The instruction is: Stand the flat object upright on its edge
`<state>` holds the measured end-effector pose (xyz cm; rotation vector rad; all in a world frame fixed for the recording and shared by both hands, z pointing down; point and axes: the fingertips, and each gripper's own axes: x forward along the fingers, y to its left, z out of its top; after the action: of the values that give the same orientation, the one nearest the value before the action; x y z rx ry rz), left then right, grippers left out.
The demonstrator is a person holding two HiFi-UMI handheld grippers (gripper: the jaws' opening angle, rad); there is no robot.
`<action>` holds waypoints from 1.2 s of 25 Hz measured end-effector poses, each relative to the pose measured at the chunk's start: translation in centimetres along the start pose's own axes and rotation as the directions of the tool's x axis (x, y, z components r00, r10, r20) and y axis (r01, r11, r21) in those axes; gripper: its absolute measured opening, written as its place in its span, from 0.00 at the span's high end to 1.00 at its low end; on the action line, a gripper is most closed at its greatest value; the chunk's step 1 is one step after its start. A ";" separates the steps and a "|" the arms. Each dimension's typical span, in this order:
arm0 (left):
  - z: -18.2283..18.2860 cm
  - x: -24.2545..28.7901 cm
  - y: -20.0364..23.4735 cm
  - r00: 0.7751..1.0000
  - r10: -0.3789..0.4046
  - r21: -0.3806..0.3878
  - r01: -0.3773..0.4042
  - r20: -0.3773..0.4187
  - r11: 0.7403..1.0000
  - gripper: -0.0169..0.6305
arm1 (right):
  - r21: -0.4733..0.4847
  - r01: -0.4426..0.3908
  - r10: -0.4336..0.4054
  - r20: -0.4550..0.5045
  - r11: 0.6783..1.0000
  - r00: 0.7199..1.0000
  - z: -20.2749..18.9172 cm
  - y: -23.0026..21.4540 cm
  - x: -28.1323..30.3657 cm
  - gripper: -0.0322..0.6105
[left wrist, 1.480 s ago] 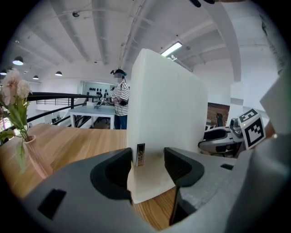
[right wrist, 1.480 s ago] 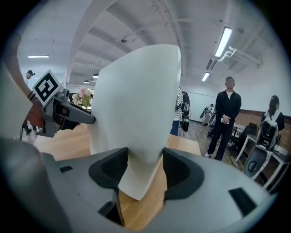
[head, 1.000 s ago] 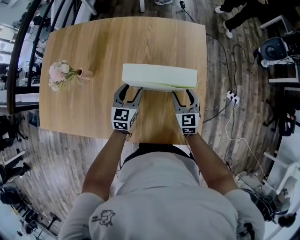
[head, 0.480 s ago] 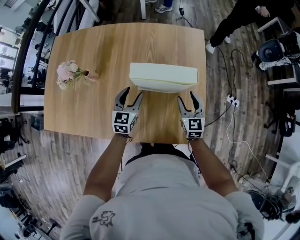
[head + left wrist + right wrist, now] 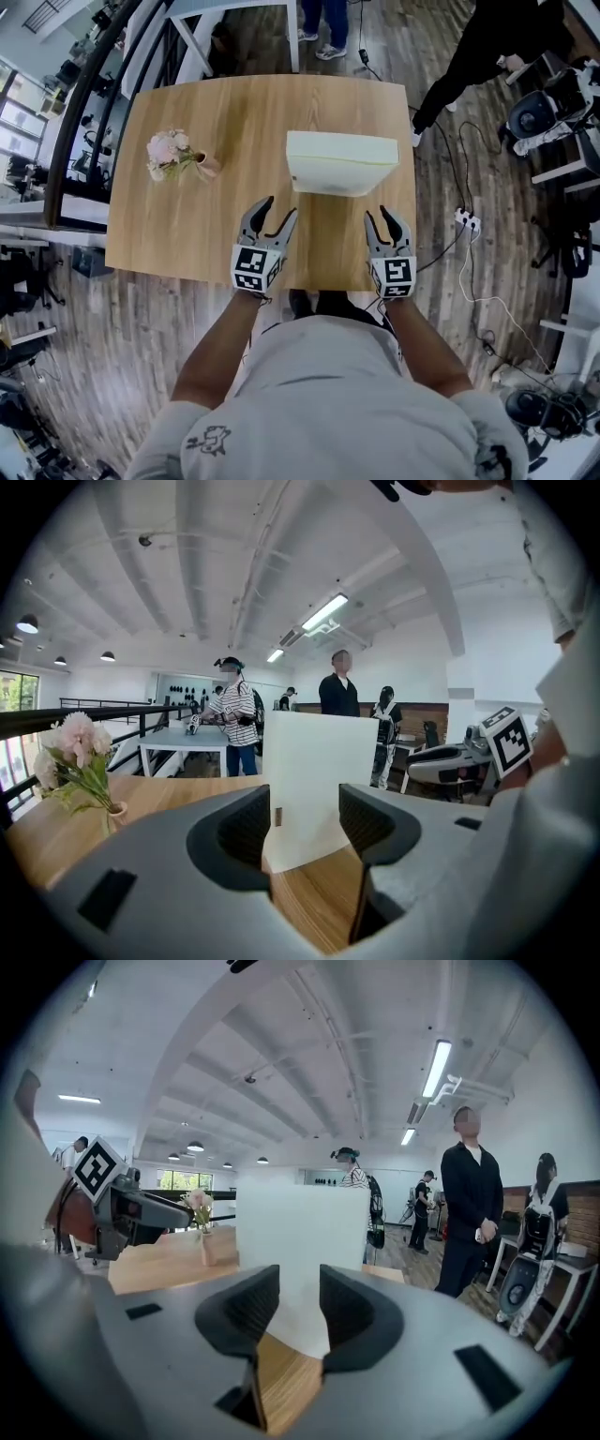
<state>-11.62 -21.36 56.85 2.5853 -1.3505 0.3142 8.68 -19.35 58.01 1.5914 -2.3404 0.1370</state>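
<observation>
**A:** status on the upright step?

**B:** looks done to me: white board [image 5: 339,161] stands on its bottom edge on the wooden table [image 5: 187,234], right of centre, far from the flower vase [image 5: 178,157] at the left. Nothing touches it

**A:** grippers?

**B:** both near the table's near edge, apart from the board. Left gripper [image 5: 277,211] has its jaws spread and empty. Right gripper [image 5: 379,216] has its jaws closing on nothing, with the board only showing beyond the gap

**A:** orientation?

**B:** seen from above, the long axis runs left-right, parallel to the near table edge. Broad faces point near and far, thin edge up. It reads plumb in both gripper views

**A:** anything left?

**B:** only checking that it stays up
</observation>
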 end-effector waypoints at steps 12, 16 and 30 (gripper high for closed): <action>2.6 -7.7 -3.3 0.994 -0.092 0.030 0.090 0.056 0.995 0.82 | 0.009 -0.036 0.035 0.065 0.999 0.997 4.8 5.2 -7.3 0.90; 4.0 -9.7 -4.2 0.990 -0.121 0.023 0.120 0.074 0.993 0.93 | 0.031 -0.043 0.039 0.098 0.999 0.994 7.0 6.0 -9.2 0.94; 6.6 -13.0 -10.6 0.991 -0.086 0.051 0.081 0.104 0.995 0.96 | -0.025 -0.176 0.178 0.135 0.984 0.975 8.4 4.0 -15.3 0.94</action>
<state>-9.52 -7.10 45.95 2.7237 -1.2775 0.1991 8.54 -6.26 45.72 1.4255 -2.5814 0.0530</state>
